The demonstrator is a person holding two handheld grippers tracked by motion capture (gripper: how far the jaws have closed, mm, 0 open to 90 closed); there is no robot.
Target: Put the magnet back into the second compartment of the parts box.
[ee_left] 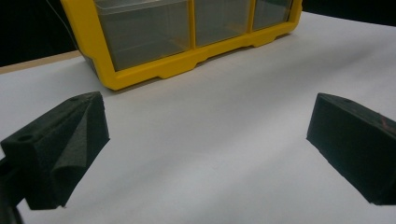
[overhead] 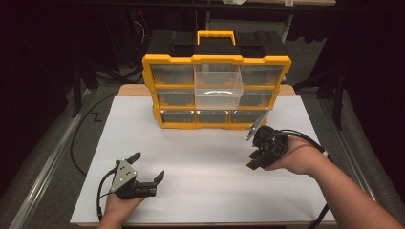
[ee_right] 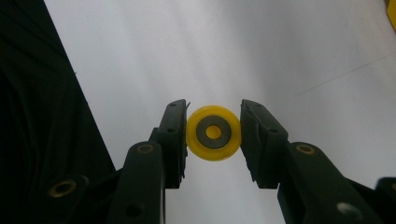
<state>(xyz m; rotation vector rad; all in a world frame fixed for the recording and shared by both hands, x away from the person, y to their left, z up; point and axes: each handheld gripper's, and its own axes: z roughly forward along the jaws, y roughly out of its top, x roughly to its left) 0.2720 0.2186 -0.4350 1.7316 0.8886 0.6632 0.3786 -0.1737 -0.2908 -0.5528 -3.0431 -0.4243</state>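
A small yellow wheel (ee_right: pixel 213 116) with a grey ring around its hub sits between the two black jaws of my right gripper (ee_right: pixel 213 133), which are shut on its sides above the white table. In the high view my right gripper (overhead: pixel 255 161) is at the right of the table, pointing down, just in front of the organizer. My left gripper (overhead: pixel 148 166) rests low at the front left, wide open with nothing in it. Its pads (ee_left: pixel 70 140) frame bare table in the left gripper view.
A yellow and black organizer (overhead: pixel 217 59) with clear drawers stands at the back middle of the white table (overhead: pixel 200 191). Its middle upper drawer (overhead: pixel 218 86) is pulled out. The organizer's bottom row (ee_left: pixel 187 65) lies ahead of the left gripper. Dark floor and cables surround the table.
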